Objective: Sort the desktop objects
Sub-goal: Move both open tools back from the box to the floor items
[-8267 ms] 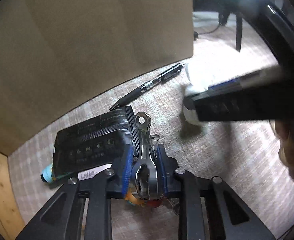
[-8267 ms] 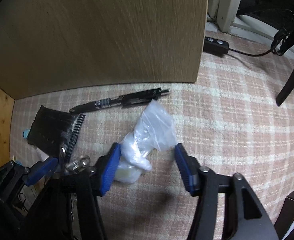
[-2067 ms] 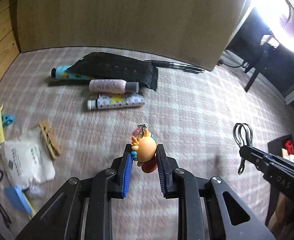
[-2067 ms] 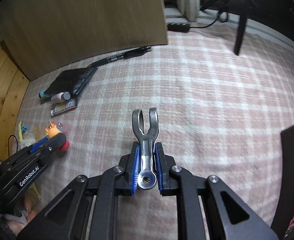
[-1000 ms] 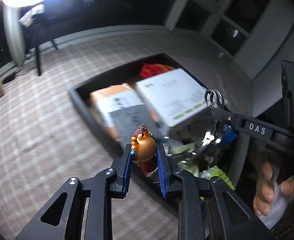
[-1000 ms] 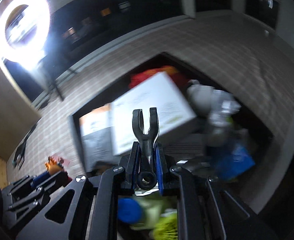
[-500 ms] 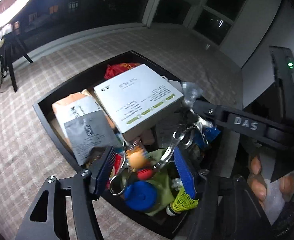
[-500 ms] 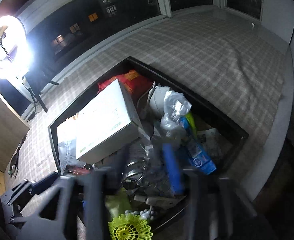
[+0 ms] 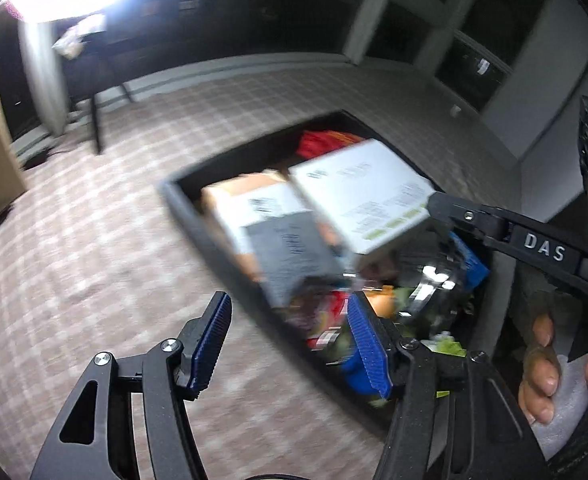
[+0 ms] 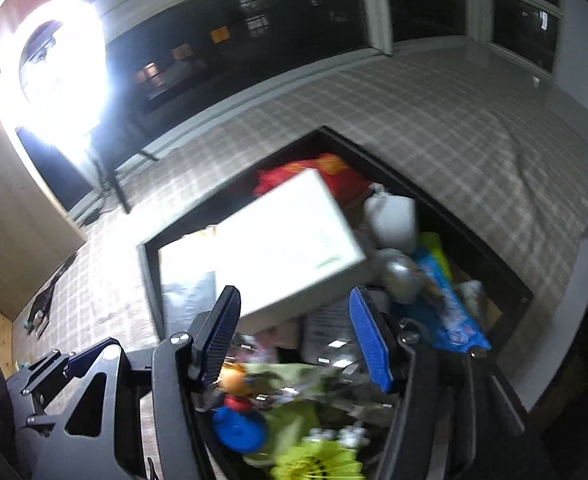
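Both grippers hang above a shallow black rectangular tray that sits on a pink-and-cream checked cloth, and both views are smeared by blur. The left gripper has its blue ribbed pads spread wide with nothing between them; the tray's near wall and the clutter inside show through the gap. The right gripper is likewise spread wide and empty, its blue pads apart over the tray's contents. In the left wrist view the right gripper appears as a black arm lettered "DAS", with a person's hand around its grip.

Inside the tray lies a large white flat cardboard box, tilted across a grey printed pouch and an orange-and-white packet. A small orange-headed cartoon figure with a red body lies among the clutter at the near end of the tray, just above a round blue plastic cap and beside a yellow-green shuttlecock. A shiny metal piece glints nearby, too blurred to identify.
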A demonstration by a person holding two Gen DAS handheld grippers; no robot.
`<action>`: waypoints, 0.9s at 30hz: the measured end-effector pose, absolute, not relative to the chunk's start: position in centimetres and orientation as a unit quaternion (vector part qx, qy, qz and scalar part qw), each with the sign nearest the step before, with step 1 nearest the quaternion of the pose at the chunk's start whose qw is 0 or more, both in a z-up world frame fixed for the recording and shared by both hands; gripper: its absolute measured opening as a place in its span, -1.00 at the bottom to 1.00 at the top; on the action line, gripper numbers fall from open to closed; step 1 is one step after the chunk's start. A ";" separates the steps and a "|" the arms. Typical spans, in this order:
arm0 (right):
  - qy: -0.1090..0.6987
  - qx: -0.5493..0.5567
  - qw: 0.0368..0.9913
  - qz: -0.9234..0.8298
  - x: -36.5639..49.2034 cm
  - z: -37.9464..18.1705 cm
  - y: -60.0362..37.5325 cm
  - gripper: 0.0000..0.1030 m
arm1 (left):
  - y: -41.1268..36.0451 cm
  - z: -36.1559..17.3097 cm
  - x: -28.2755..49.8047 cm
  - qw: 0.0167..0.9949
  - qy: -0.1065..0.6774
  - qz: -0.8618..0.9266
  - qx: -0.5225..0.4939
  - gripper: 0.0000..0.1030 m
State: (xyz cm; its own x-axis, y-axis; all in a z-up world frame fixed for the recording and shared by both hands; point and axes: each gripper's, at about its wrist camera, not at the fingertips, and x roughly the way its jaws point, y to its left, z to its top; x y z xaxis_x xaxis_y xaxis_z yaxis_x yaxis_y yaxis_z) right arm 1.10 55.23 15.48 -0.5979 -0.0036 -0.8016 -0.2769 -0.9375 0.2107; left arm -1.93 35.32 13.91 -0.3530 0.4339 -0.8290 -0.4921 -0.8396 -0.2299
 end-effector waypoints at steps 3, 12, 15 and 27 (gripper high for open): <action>0.149 -0.441 0.051 0.883 -0.6 15.8 52.9 0.09 | 32.0 14.3 -3.2 0.255 0.023 0.831 -0.493 0.13; 0.093 -0.448 -0.049 0.888 -6.2 17.1 43.0 0.09 | 20.3 15.4 -7.4 0.155 0.002 0.861 -0.483 0.15; 0.061 -0.452 -0.083 0.886 -8.3 17.9 39.0 0.09 | 15.9 15.9 -9.0 0.118 -0.002 0.869 -0.480 0.21; -0.023 -0.484 -0.225 0.845 -18.1 16.4 20.2 0.08 | -2.6 13.1 -17.7 0.006 -0.064 0.852 -0.519 0.27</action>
